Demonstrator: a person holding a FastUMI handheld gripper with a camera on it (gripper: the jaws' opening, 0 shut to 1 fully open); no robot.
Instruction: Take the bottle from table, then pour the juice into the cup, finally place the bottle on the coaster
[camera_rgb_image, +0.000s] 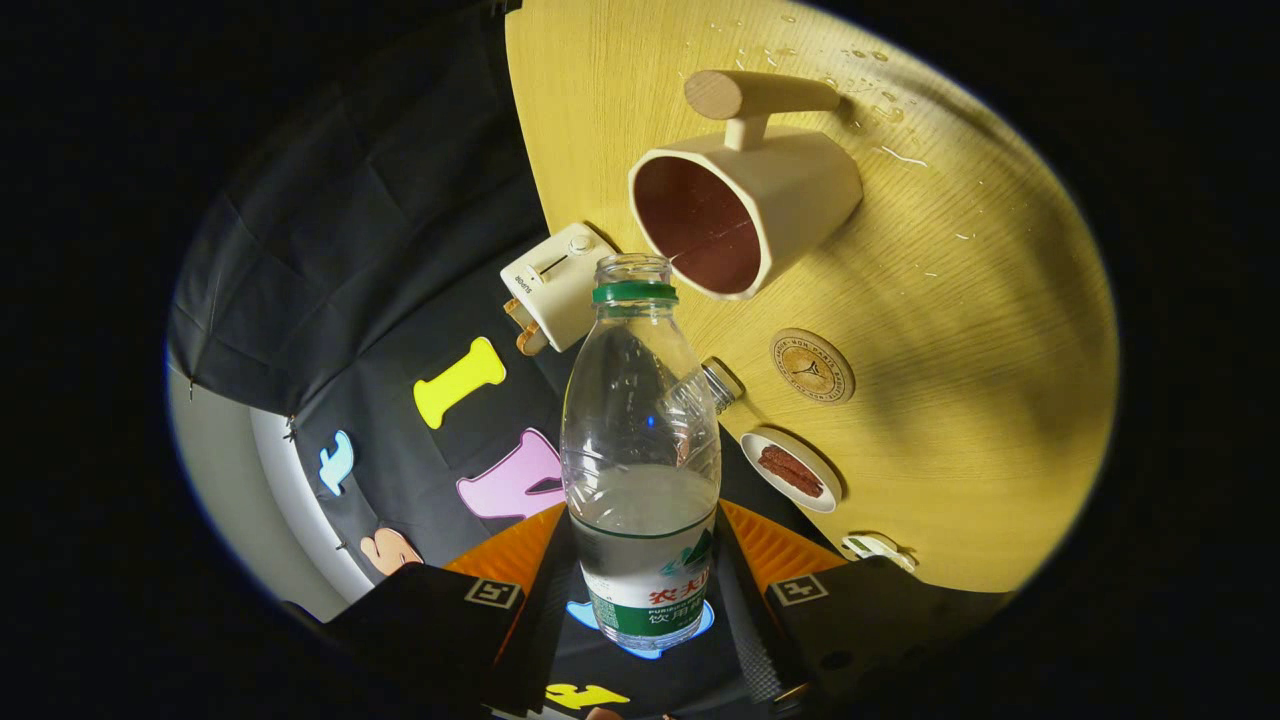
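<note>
Right now your gripper (640, 590) is clamped on the bottle (640, 450), both fingers pressing its lower sides. You hold it tipped, its open mouth just short of the cup (745, 210) beyond the jaws. Liquid sits low inside. To the right past the bottle, the coaster (812, 367) lies on the table (980, 400), near a small dish (792, 470).

the bottle (640, 430) has a printed label; the coaster (812, 367) bears a ringed emblem, its lettering too small to read; the gripper (645, 610), clamped on the bottle, wears square markers
</note>
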